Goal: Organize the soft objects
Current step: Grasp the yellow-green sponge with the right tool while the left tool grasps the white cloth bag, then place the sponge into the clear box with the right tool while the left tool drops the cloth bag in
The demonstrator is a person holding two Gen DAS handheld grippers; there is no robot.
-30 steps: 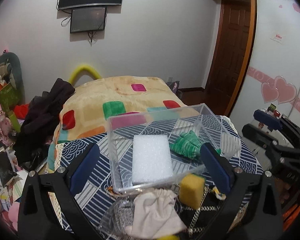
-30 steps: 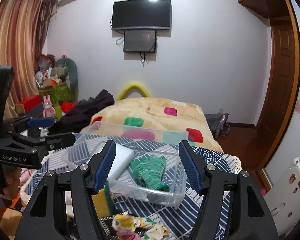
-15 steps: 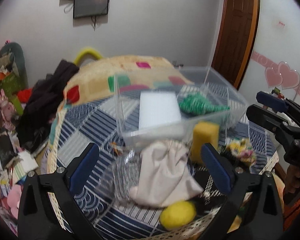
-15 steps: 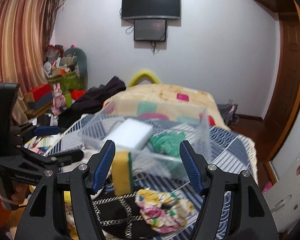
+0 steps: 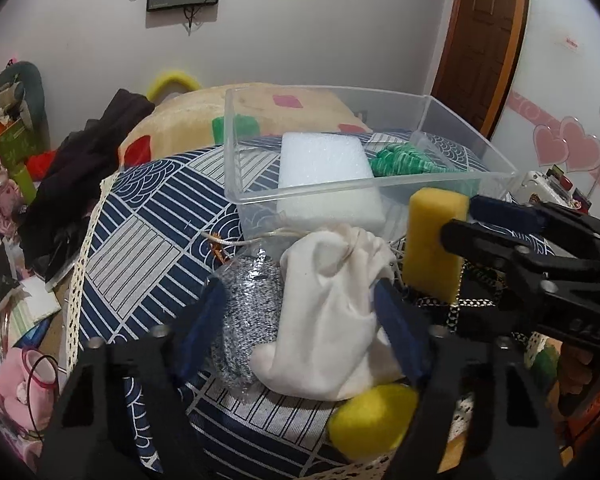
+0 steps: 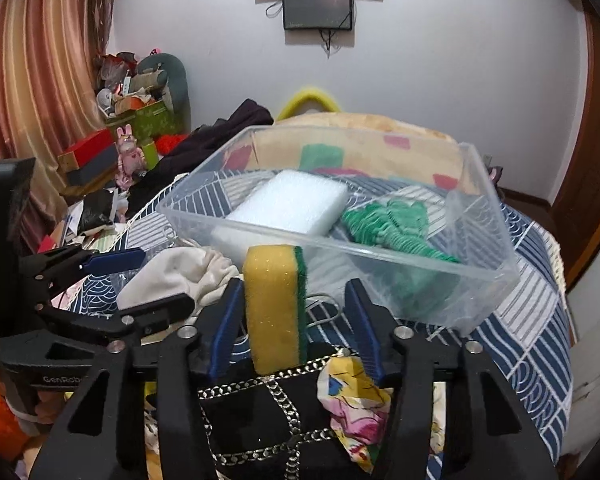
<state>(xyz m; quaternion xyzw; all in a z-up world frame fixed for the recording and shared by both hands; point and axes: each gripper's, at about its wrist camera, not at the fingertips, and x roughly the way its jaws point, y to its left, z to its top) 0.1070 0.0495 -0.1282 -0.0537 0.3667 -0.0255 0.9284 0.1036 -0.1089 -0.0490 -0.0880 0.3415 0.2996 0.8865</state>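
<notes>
A clear plastic bin on the blue patterned cloth holds a white foam block and a green knitted piece. My left gripper is open, its fingers either side of a white drawstring pouch and a grey sparkly pouch. My right gripper is open around a yellow sponge with a green scrub side, standing on end. A yellow ball lies at the front.
A floral cloth scrap and a black chain-trimmed bag lie in front of the sponge. A bed with a patchwork blanket stands behind. Clutter and dark clothes fill the left side.
Both grippers have dropped and moved forward. The left one now straddles the white pouch, the right one straddles the yellow sponge. The jaws have narrowed. The bin looks nearer.
</notes>
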